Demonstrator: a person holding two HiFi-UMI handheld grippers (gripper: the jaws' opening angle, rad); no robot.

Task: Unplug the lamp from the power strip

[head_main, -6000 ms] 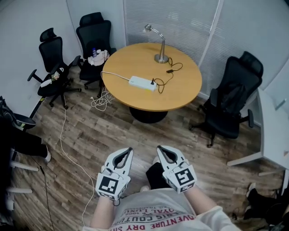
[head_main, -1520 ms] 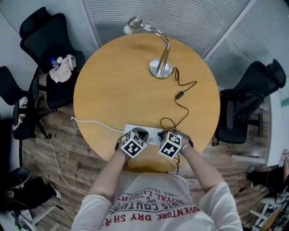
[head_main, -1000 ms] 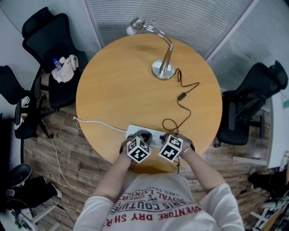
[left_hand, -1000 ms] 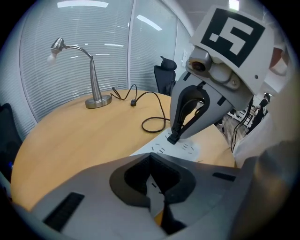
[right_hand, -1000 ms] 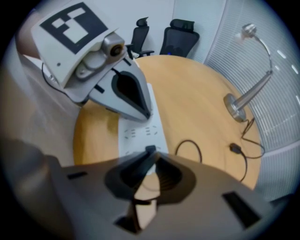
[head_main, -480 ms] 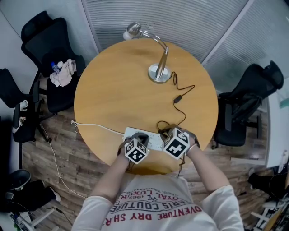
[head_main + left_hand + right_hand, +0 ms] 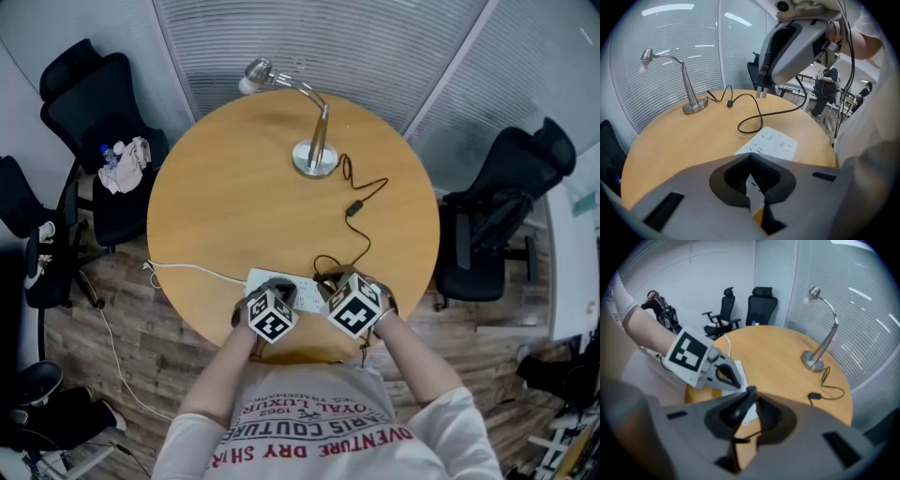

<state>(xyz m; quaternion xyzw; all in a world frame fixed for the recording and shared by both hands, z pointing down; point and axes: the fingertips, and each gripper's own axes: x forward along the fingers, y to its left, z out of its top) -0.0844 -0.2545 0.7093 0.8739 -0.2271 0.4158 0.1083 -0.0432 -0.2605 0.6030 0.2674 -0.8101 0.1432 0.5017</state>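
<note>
A silver desk lamp (image 7: pixel 315 157) stands at the far side of the round wooden table (image 7: pixel 234 197). Its black cable (image 7: pixel 356 208) runs back to a black plug (image 7: pixel 738 408). My right gripper (image 7: pixel 330 279) is shut on that plug and holds it above the white power strip (image 7: pixel 255 278). In the left gripper view the plug's bare prongs (image 7: pixel 761 92) hang clear of the power strip (image 7: pixel 771 143) beneath the right gripper (image 7: pixel 764 84). My left gripper (image 7: pixel 274 289) is shut, its tips down on the strip's near end.
The strip's white cord (image 7: pixel 187 271) runs off the table's left edge to the floor. Black office chairs stand to the left (image 7: pixel 89 103) and right (image 7: pixel 497 216). Window blinds (image 7: pixel 375 37) close off the far side. The table's near edge is right under my grippers.
My right gripper has risen from the power strip with the plug in it, dragging the cable loop along. The left gripper has stayed on the strip.
</note>
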